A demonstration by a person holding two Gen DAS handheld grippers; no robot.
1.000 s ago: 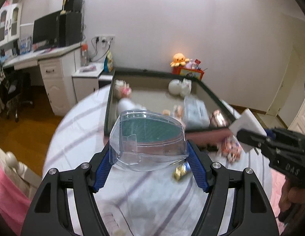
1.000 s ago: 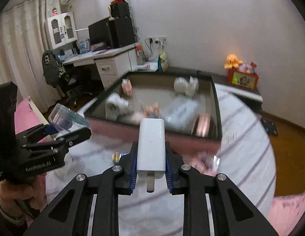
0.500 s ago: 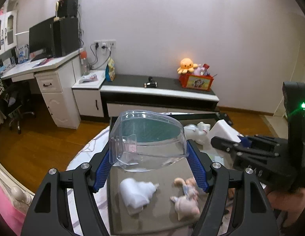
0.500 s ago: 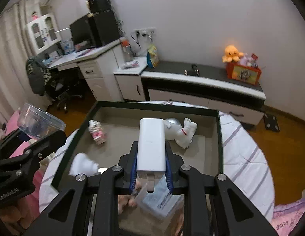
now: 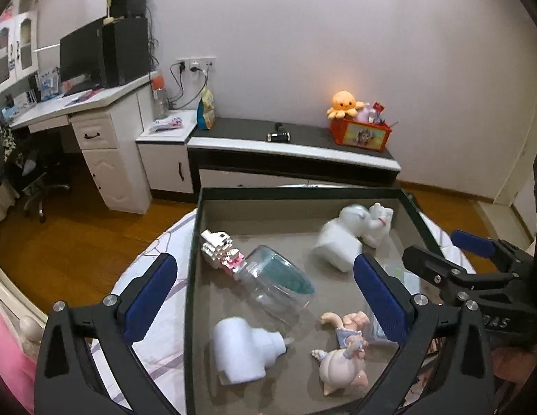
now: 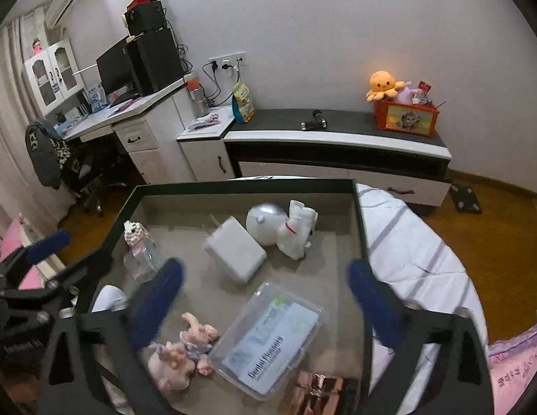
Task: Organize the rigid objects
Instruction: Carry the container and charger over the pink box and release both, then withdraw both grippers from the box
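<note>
A dark-rimmed tray (image 5: 196, 228) (image 6: 358, 214) sits on a striped cloth. My left gripper (image 5: 265, 294) is open and empty above it. The clear plastic cup (image 5: 275, 283) (image 6: 142, 259) lies on its side inside, beside a small block figure (image 5: 218, 249). My right gripper (image 6: 265, 304) is open and empty over the tray; it also shows in the left wrist view (image 5: 452, 259). The white charger block (image 6: 235, 249) (image 5: 336, 245) lies in the tray next to a white astronaut figure (image 6: 285, 228).
The tray also holds a white adapter (image 5: 240, 352), a pink pig figure (image 5: 341, 359) (image 6: 178, 352), a clear dental flosser box (image 6: 268, 339) and a shiny pink packet (image 6: 320, 390). A low cabinet (image 6: 337, 145) and a desk (image 5: 81, 110) stand behind.
Both grippers opened. The left let go of the clear cup and the right let go of the white charger; both now lie in the tray.
</note>
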